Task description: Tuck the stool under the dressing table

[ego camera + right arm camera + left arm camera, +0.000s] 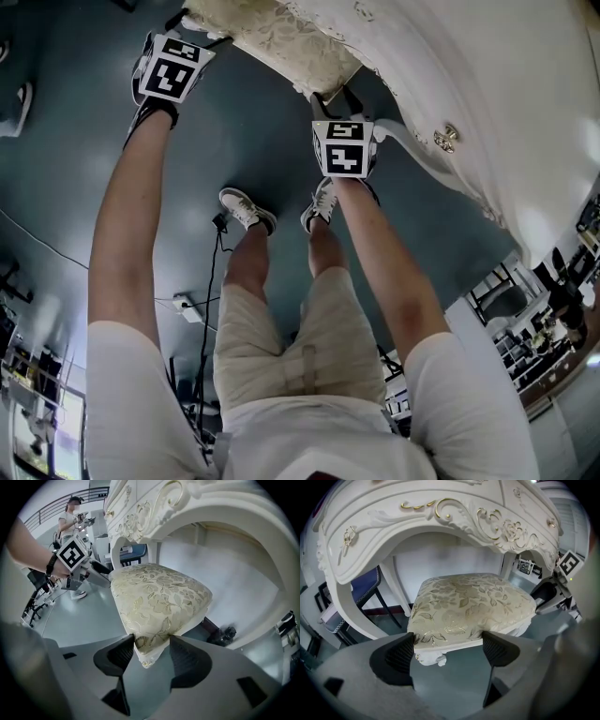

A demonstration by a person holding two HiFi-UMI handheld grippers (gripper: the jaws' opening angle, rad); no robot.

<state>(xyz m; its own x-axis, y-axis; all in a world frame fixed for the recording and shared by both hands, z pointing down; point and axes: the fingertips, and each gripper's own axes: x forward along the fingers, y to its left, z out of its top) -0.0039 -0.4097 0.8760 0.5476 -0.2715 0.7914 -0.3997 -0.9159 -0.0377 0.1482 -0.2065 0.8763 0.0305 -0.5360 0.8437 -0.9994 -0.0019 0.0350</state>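
Stool [473, 604]: upright, far part of seat under arch of dressing table [440, 513], near edge outside.
Long axis: seat wider left to right, along table front.
Left gripper [447, 648]: clenched on near left seat corner.
Right gripper [151, 652]: clenched on near right seat corner.

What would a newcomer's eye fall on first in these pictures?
The stool, with its cushion of gold leaves, fills the middle, at the mouth of the arch of the white table, which is carved and gilded. The left tool and the right tool each grip a near corner of the seat.
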